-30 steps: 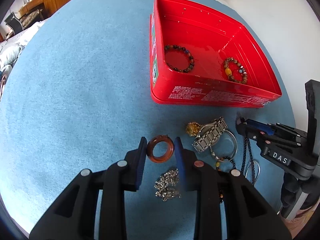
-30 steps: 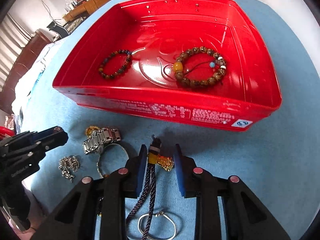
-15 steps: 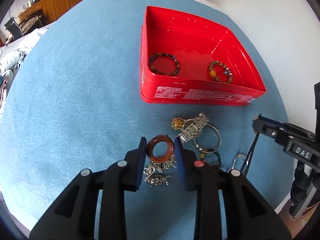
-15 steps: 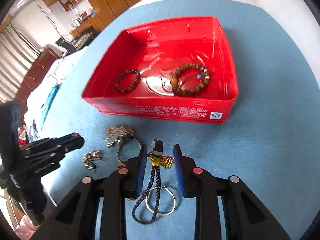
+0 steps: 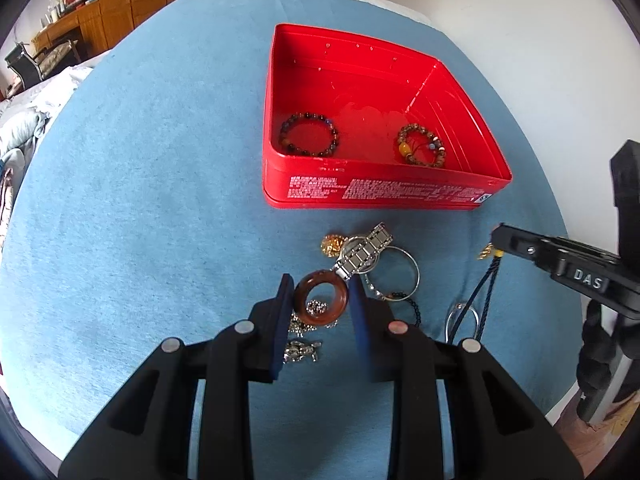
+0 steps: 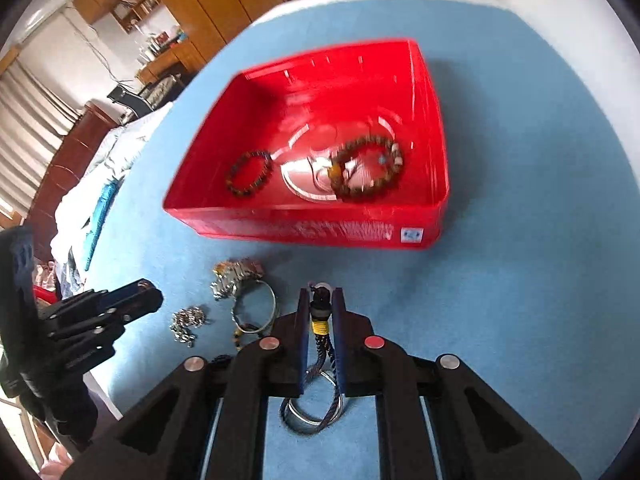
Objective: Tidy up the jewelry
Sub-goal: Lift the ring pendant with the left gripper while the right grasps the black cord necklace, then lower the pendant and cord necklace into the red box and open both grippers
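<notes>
The jaws of the left gripper (image 5: 320,300) are clamped on a brown ring-shaped bangle (image 5: 321,298), which is held by its outer edges above the blue cloth (image 5: 140,200). The jaws of the right gripper (image 6: 320,312) are pressed together on the dark braided cord (image 6: 321,344) of a pendant, at its yellow-wrapped part; a silver ring (image 6: 304,414) is seen hanging at the cord's lower loop. A red tin box (image 5: 380,190) is set on the cloth beyond both grippers, and two beaded bracelets (image 5: 309,134) are contained in it, well apart. Between box and grippers, a metal watch (image 5: 362,252), a gold bead ornament (image 5: 332,245), a thin silver bangle (image 5: 400,274) and a silver chain (image 5: 302,350) are left loose on the cloth.
</notes>
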### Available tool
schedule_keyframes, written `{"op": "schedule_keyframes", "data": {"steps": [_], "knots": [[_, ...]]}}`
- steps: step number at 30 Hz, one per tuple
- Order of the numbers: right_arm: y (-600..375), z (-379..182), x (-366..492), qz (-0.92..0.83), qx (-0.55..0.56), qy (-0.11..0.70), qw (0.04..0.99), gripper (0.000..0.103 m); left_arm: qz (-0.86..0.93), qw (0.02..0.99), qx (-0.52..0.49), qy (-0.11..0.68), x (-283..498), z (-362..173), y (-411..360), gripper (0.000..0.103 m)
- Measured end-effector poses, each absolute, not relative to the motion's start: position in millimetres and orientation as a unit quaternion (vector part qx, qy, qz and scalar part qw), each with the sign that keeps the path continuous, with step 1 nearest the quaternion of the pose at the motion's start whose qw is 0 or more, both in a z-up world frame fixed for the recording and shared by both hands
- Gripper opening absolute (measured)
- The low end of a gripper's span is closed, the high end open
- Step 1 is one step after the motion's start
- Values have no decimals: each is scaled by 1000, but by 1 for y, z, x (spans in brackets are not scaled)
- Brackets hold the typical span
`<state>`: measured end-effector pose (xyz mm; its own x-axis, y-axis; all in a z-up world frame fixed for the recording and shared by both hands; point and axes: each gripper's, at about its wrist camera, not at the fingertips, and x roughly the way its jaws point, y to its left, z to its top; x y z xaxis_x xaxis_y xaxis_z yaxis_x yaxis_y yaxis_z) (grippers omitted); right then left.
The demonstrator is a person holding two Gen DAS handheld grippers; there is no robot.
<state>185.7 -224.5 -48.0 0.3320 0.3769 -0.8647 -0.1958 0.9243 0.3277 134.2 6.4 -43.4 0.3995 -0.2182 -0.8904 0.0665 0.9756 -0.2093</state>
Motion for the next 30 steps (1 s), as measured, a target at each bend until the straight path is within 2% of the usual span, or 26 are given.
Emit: {"op": "schedule_keyframes", "data": {"steps": [9, 21, 30], "knots": [[-228, -58, 192, 171, 85, 558, 808, 10, -83, 830, -73, 546, 143, -47, 3, 27], [-227, 26, 181, 192, 73, 486, 849, 10, -100, 853, -65, 509, 147, -8, -8, 27], [-229, 84, 221, 193, 82, 440, 873, 10, -120, 867, -60, 480, 195, 33, -32, 27]]}}
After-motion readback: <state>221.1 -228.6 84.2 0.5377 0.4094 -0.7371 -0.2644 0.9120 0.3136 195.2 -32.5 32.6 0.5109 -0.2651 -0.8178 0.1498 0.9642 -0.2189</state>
